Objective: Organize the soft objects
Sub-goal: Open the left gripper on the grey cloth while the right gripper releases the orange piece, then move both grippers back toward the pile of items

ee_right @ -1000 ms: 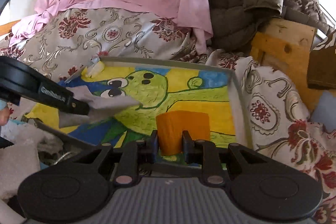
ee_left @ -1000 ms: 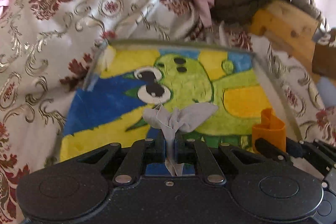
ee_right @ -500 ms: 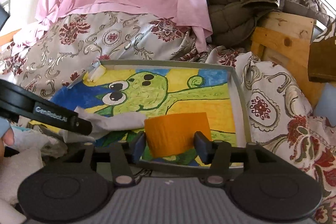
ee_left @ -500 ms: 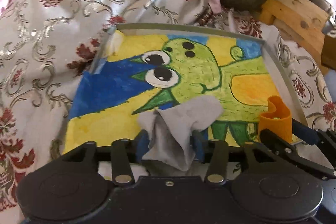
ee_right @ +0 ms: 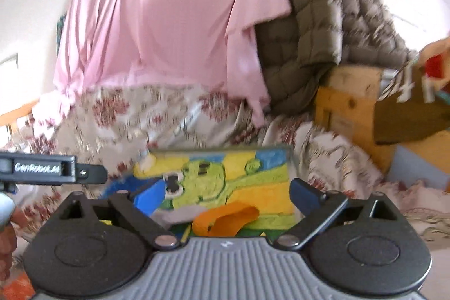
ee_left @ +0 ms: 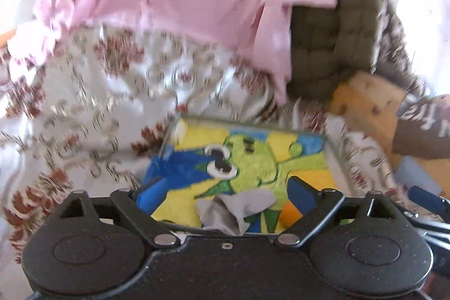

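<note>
A crumpled grey cloth [ee_left: 233, 211] lies loose on the near edge of a tray [ee_left: 247, 123] painted with a green cartoon creature. My left gripper [ee_left: 226, 196] hovers just above and behind it, jaws opening wide, blue fingertips [ee_left: 152, 198] clear of the cloth. A curled orange cloth [ee_right: 227, 220] rests on the tray [ee_right: 219, 151] beside the grey cloth [ee_right: 180, 214]. My right gripper [ee_right: 227, 196] hangs over it, jaws opening, pads touching nothing. The left gripper's finger [ee_right: 56, 169] shows at the left of the right wrist view. Both views are motion-blurred.
The tray sits on a floral bedspread [ee_left: 84, 108]. Behind it hang a pink sheet [ee_right: 168, 18] and an olive quilted jacket [ee_right: 306, 27]. A wooden crate [ee_right: 346, 103] and a brown printed bag [ee_right: 410, 114] stand at the right.
Both grippers went from shut to wide open, letting the grey cloth and the orange cloth drop onto the tray. Both hands then pulled back and upward.
</note>
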The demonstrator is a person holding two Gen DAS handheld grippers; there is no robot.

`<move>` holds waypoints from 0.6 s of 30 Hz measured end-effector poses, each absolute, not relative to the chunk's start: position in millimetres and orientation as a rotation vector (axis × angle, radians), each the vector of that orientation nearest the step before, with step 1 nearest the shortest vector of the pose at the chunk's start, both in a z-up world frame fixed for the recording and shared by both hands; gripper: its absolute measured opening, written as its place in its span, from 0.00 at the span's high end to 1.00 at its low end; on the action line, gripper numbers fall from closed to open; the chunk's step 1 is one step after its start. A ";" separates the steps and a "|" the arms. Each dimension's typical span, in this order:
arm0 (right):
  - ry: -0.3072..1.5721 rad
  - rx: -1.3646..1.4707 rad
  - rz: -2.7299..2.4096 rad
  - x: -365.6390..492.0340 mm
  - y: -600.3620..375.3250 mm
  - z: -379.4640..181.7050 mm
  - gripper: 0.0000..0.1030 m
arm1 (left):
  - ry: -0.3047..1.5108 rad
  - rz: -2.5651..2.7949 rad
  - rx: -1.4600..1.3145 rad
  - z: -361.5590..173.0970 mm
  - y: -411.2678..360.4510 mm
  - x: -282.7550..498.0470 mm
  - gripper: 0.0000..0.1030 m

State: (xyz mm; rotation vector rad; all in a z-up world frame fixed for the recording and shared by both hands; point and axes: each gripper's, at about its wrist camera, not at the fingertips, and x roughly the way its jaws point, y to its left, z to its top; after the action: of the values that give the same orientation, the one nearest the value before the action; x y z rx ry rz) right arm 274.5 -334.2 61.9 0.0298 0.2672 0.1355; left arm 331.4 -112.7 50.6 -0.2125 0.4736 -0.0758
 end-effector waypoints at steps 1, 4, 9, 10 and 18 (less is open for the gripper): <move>0.245 0.048 0.127 264.1 -336.6 65.9 0.00 | 0.443 -0.074 -0.207 55.9 -112.0 319.4 0.02; 0.168 0.090 0.096 226.4 -340.7 75.8 0.00 | 0.369 -0.052 -0.187 71.0 -110.3 283.0 0.01; 0.057 0.089 0.078 161.7 -328.4 87.1 0.00 | 0.317 -0.049 -0.168 89.8 -107.8 232.3 0.01; 0.036 0.088 0.076 148.6 -325.1 87.5 0.00 | 0.311 -0.049 -0.165 91.9 -105.9 224.1 0.01; 0.026 0.115 0.064 76.1 -306.7 78.5 0.00 | 0.269 -0.026 -0.128 97.0 -89.3 149.6 0.01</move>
State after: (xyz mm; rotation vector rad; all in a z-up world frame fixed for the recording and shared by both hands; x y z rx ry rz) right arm 76.1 -306.7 78.5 0.1147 0.0255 0.0641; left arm 149.6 -89.3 97.0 -0.1279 0.2693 -0.0265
